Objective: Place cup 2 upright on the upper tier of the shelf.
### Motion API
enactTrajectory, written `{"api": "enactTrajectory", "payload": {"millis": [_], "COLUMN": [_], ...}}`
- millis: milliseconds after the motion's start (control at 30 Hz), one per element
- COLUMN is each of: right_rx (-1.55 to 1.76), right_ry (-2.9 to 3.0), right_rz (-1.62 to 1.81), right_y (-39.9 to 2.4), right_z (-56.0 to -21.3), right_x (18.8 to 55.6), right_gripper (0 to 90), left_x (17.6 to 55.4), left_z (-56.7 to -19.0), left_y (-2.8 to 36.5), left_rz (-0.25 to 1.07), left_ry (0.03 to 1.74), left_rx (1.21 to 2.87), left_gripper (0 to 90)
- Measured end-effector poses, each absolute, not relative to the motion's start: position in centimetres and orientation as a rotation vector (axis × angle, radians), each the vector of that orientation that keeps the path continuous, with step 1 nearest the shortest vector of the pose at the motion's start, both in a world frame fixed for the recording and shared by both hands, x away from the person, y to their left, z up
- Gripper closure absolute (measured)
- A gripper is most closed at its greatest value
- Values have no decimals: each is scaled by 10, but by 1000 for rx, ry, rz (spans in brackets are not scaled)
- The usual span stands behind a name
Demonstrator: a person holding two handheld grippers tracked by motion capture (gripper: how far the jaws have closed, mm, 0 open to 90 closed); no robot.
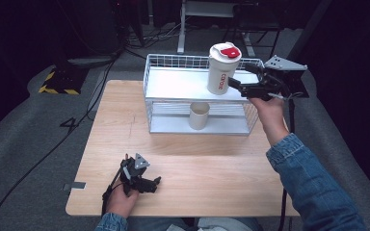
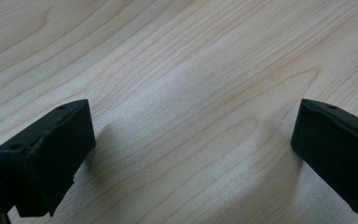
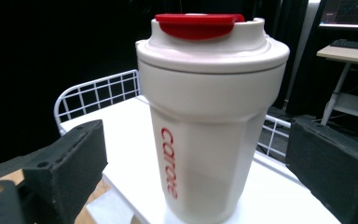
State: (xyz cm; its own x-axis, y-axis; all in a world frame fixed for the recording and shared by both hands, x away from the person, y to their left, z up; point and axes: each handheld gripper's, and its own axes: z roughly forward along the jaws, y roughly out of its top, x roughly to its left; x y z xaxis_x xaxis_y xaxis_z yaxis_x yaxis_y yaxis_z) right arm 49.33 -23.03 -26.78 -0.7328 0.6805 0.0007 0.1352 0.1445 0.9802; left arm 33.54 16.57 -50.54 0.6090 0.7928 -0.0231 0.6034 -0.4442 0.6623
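On the wooden table, left claw agape; beside the shelved tumbler, right claw parted.

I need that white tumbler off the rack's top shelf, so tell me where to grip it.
Grip the tumbler at mid-body, below the wider lid, coming level from the right, where the right tool stands open. It stands upright, and its body tapers downward.

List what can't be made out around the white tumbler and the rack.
- Tumbler contents: the red-flapped lid covers it in the high view and right gripper view.
- Tumbler base: cut off by the bottom edge of the right gripper view.
- Small cup on the rack's lower shelf: too small in the high view to see inside.
- Right gripper far jaw: partly behind the tumbler in the high view.
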Motion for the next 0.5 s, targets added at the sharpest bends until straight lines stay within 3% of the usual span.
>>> {"api": "enactTrajectory", "payload": {"millis": [500], "right_rx": [777], "right_ry": [2061], "right_rz": [1595], "right_y": [-263], "right_z": [-274], "right_x": [457], "right_gripper": [59], "left_x": [336], "left_z": [-505], "left_y": [165], "left_rz": [381], "left_ry": [1101], "left_rx": [2193], "left_gripper": [1]}}
